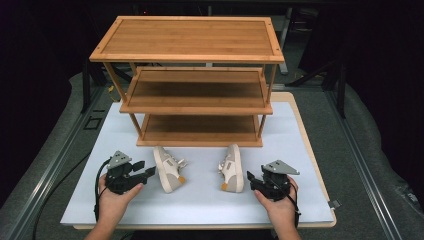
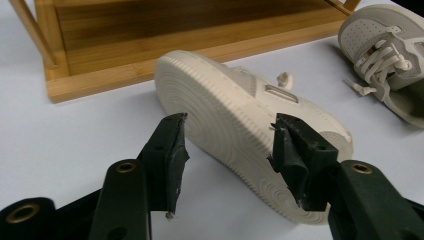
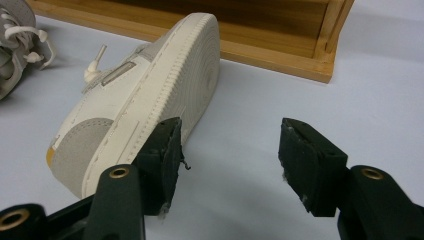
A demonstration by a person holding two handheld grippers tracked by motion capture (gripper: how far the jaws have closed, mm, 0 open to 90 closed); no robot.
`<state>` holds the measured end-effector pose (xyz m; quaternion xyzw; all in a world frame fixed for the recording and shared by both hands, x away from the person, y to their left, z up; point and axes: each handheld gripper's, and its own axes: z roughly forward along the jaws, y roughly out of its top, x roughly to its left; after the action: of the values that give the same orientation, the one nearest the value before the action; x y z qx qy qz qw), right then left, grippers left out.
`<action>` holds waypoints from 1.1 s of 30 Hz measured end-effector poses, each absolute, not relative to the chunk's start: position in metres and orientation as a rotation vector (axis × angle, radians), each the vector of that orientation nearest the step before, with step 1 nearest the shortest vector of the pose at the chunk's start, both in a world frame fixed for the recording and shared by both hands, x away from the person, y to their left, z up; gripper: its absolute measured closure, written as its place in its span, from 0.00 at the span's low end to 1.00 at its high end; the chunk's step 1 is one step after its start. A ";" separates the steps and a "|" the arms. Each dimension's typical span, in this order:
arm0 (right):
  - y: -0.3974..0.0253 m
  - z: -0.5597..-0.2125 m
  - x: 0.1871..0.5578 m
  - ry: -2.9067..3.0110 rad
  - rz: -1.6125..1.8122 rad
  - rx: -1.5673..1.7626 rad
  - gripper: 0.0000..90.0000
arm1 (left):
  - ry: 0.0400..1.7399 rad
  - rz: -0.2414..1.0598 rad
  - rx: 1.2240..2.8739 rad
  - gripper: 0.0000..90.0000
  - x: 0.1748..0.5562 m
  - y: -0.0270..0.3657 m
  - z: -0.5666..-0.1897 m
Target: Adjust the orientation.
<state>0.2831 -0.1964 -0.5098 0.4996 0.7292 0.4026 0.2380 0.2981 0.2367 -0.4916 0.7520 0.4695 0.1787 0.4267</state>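
Two off-white sneakers lie on their sides on the white mat in front of a bamboo shoe rack [image 1: 195, 110]. The left sneaker [image 1: 168, 169] shows its ribbed sole [image 2: 235, 120] toward my left gripper [image 1: 149, 173], whose open jaws [image 2: 230, 137] frame the sole's heel half without touching it. The right sneaker [image 1: 232, 168] lies just left of my right gripper [image 1: 250, 178]. That gripper [image 3: 232, 135] is open too, its left jaw close beside the sneaker's sole edge [image 3: 150, 95], with bare mat between the jaws.
The rack has three shelves, all bare; its bottom shelf [image 2: 150, 45] stands just behind the shoes. The mat [image 1: 300, 150] lies on a wooden board, with grey carpet around it. The second sneaker [image 2: 390, 55] lies right of the left gripper's shoe.
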 end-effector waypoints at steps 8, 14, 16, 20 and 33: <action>-0.199 -0.511 0.284 1.995 1.098 1.387 0.47 | 1.178 0.438 1.876 0.45 0.304 0.222 -0.491; -0.200 -0.511 0.284 1.989 1.102 1.389 0.47 | 1.182 0.441 1.896 0.44 0.309 0.214 -0.497; -0.201 -0.512 0.284 1.988 1.103 1.388 0.47 | 1.178 0.448 1.898 0.44 0.309 0.214 -0.497; -0.203 -0.512 0.284 1.984 1.104 1.398 0.47 | 1.167 0.456 1.907 0.44 0.309 0.214 -0.497; -0.206 -0.513 0.284 1.981 1.105 1.409 0.46 | 1.162 0.459 1.886 0.46 0.303 0.223 -0.499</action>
<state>0.2842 -0.2057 -0.5126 0.5131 0.7212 0.4024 0.2336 0.3032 0.2232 -0.4989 0.7544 0.4648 0.1837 0.4255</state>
